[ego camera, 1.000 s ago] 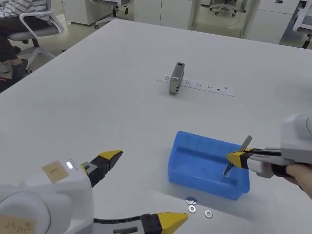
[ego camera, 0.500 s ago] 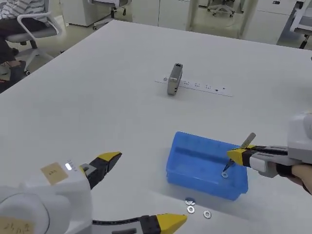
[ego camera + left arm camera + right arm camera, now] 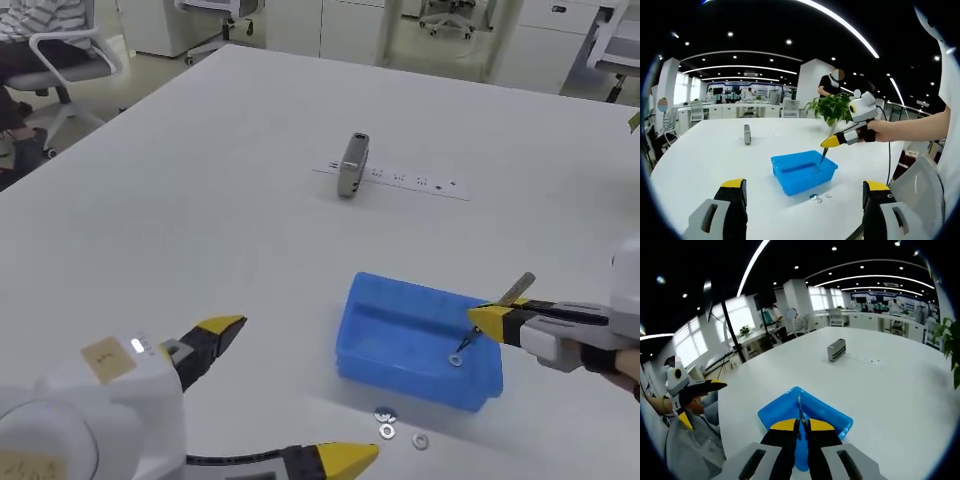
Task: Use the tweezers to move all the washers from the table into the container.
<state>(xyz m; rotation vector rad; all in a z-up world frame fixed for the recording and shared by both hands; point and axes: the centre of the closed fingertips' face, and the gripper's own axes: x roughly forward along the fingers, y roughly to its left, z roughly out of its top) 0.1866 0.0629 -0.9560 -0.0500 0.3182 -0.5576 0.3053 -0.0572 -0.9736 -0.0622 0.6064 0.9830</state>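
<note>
Below right gripper [image 3: 487, 320] fingers [image 3: 785, 426], closed on thin metal tweezers [image 3: 466, 343]: small silver washer [image 3: 455, 360] at tips, inside blue plastic container [image 3: 400, 292]. Step, judged: drop-off. Next likely: precise pinch of three washers [image 3: 387, 431] on white surface [image 3: 200, 200], nearby. Left gripper [image 3: 300, 390] fingers spread, empty

Container [image 3: 400, 335] noted plain blue. Table [image 3: 200, 200] white, unpatterned. Washers [image 3: 387, 431] silver. Left gripper [image 3: 310, 388]: tips coloured yellow, shanks black, body white. Right gripper [image 3: 482, 320]: tips yellow. Tweezers [image 3: 515, 289] grey. Small block [image 3: 350, 166] grey.
</note>
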